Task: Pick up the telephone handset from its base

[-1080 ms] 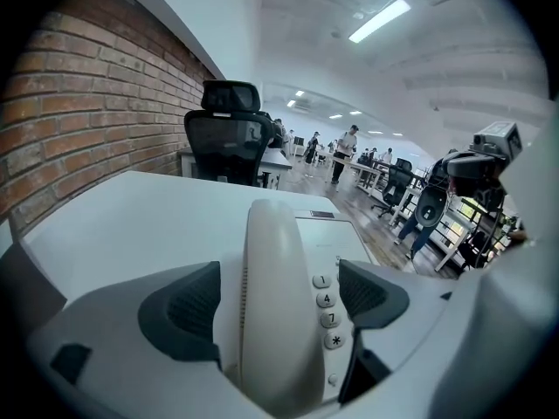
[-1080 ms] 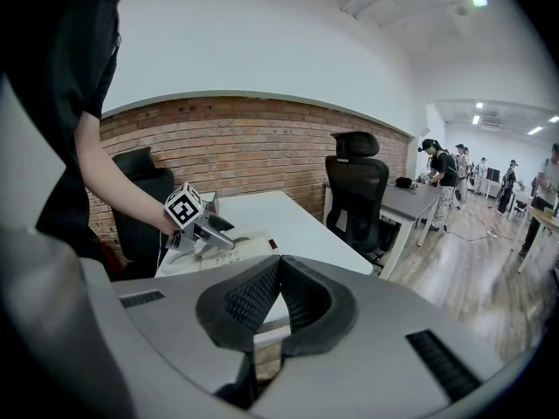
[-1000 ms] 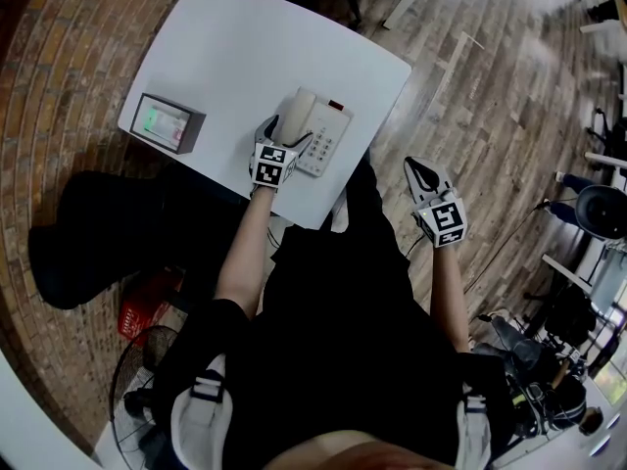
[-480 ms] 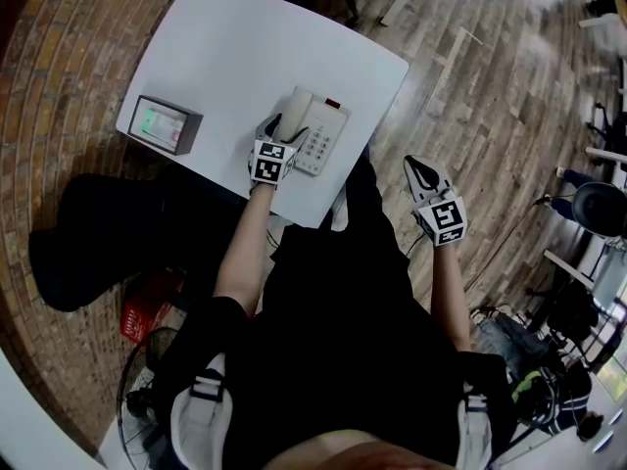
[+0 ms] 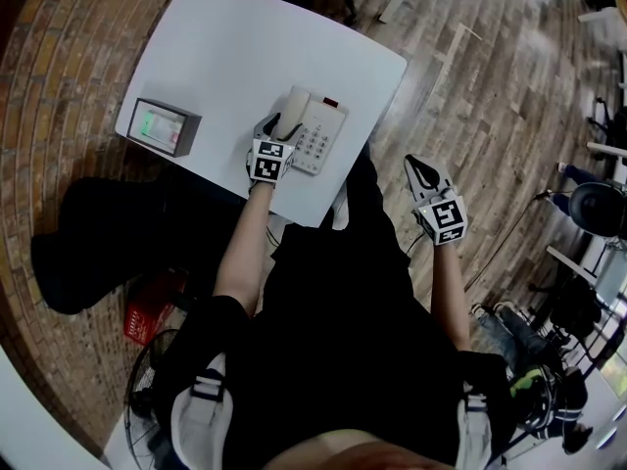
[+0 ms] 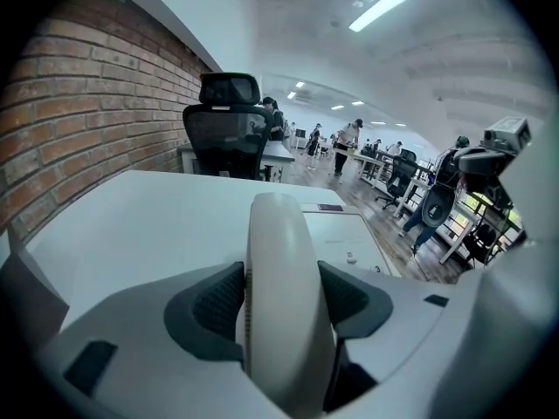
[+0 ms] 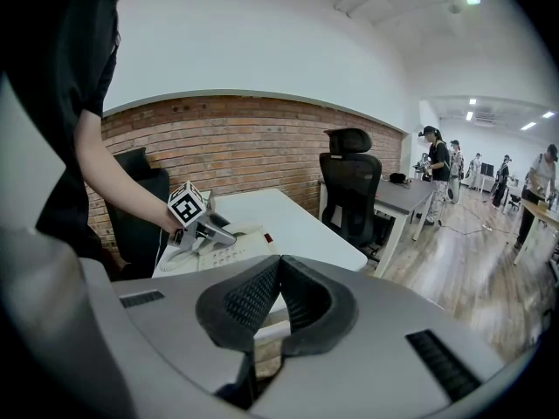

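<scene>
brick wall (image 6: 79, 103); wood-plank floor (image 5: 490, 96); black office chair (image 6: 229, 125); ceiling strip light (image 6: 380, 7) lit

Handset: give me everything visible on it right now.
The handset is a smooth, cream-white plastic bar with a rounded far end. It lies along the left side of its base on the white table, not yet lifted. The left tongs have just been closing, with the handset between them, and their ribbed dark pads press its two sides.
</scene>
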`<state>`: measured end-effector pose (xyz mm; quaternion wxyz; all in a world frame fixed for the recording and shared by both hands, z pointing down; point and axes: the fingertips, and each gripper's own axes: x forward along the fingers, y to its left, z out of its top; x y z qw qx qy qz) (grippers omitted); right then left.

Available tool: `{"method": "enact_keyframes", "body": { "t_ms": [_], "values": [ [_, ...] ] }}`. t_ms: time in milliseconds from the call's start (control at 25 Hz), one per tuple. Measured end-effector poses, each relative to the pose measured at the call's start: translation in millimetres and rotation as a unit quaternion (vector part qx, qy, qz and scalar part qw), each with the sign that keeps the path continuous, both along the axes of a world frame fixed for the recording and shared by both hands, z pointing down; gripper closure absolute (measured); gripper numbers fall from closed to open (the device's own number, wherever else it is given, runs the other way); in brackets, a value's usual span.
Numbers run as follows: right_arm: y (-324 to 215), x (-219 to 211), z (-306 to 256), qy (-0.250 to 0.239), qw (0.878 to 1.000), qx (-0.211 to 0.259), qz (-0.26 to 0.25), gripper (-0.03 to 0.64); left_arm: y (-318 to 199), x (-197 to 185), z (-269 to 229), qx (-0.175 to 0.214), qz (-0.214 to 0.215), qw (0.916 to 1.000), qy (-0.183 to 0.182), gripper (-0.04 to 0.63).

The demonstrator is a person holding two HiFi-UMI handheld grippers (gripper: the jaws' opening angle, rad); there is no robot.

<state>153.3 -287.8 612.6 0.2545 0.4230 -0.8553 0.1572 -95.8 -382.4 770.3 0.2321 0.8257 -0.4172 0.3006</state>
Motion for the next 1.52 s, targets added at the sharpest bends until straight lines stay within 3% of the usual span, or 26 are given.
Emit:
{"method": "enact_keyframes", "body": {
  "t_ms": [1000, 1520],
  "values": [
    [3, 3, -11, 0.002, 1.0, 0.02, -0.002, 0.618, 4, -2, -9, 0.013, -0.02, 0.9996, -0.012, 0.38],
    [18, -5, -22, 0.0, 1.0, 0.031, -0.007, 0.618, 8, -8, -34, 0.045, -0.032, 0.9985, -0.004, 0.38]
  ]
}}
